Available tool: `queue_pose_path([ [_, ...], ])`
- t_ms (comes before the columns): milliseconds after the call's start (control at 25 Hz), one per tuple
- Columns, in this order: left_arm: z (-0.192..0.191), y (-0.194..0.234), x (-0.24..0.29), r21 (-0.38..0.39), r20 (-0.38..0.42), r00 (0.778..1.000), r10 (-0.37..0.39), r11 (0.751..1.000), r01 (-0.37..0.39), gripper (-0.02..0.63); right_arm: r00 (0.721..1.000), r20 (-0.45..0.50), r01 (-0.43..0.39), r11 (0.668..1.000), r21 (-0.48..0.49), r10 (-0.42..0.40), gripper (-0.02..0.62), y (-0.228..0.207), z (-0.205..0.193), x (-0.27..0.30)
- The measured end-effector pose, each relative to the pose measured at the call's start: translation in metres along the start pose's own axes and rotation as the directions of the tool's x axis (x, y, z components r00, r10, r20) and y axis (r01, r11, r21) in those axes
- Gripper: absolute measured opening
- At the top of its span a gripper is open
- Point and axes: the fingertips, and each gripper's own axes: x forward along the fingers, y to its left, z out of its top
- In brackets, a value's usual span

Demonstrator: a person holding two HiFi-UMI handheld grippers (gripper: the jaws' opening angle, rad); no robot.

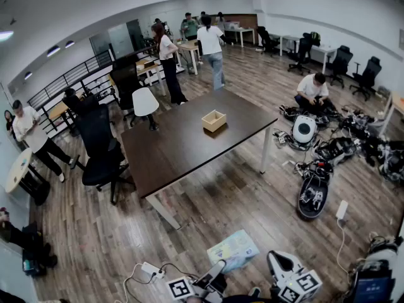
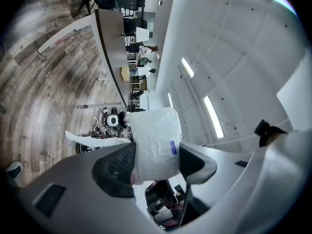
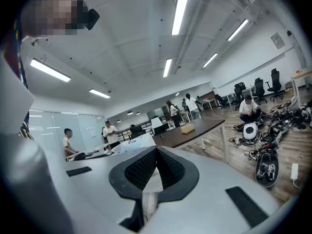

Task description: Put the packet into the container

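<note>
In the head view a small open-topped container (image 1: 214,120) stands on the dark table (image 1: 170,150), toward its far side. Well apart from it, low in the frame and over the wooden floor (image 1: 221,207), is the pale blue-green packet (image 1: 233,249). The left gripper (image 1: 218,269) reaches up to the packet's near edge. Its body and marker cube are cut off by the bottom edge of the frame, so the grip itself is hard to read here. The right gripper (image 1: 278,264) sits just beside the packet, also partly cut off.

The left gripper view settles it. The left gripper (image 2: 153,155) has its two dark pads pinching the packet (image 2: 155,140), which here looks white and crinkled and rises past the tips. The room appears tilted, with the table (image 2: 109,43) only a dark band.

In the right gripper view, the right gripper (image 3: 157,165) has its ribbed pads pressed together at the tips, with nothing between them. Beyond them the container (image 3: 187,128) shows small on the table (image 3: 207,125). A pale shape (image 3: 127,143) peeks over the left pad, and what it is cannot be told.
</note>
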Motion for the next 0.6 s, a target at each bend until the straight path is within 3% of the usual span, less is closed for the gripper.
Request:
queue_pose_path([
  [600, -0.004, -0.0019, -0.0001, -0.012, -0.009, 1.0, -0.008, 1.0, 0.008, 0.249, 1.0, 0.005, 0.01, 1.0, 0.018, -0.01, 0.011, 0.0064, 0.0043, -0.005],
])
